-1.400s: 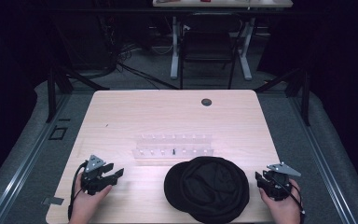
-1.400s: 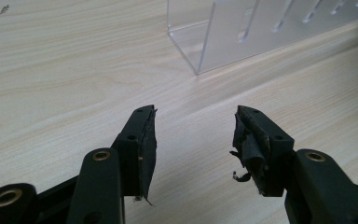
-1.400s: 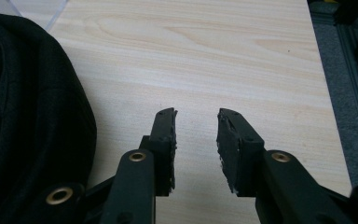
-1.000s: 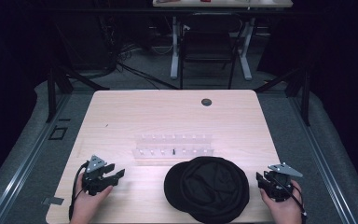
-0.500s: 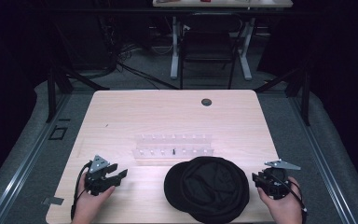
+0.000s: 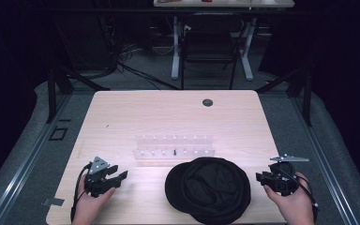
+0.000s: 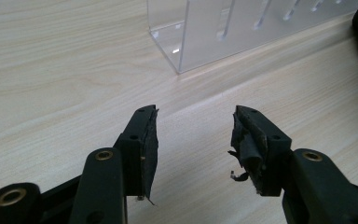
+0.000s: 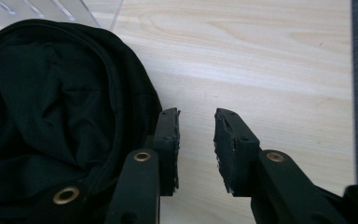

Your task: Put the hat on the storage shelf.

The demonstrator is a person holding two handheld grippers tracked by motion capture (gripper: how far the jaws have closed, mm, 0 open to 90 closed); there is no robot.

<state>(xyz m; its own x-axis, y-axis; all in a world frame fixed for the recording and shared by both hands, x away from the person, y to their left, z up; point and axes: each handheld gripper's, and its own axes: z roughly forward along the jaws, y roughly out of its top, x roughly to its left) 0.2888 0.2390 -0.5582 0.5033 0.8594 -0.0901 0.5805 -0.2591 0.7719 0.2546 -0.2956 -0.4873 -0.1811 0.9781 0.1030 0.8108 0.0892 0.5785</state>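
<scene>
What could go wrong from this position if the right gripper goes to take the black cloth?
The right gripper has open jaws with bare table between them, beside the black cloth; closing here would probably catch nothing. The cloth lies bunched in folds, so a pinch at its edge may take one layer only and let the rest drag. The clear rack stands just behind the cloth; pulling the cloth that way might push it.

Looked like a lab test bay: pale wooden table with a cable grommet at its far edge, dark curtained surround, loose cables on the grey floor, another desk and chair behind.
</scene>
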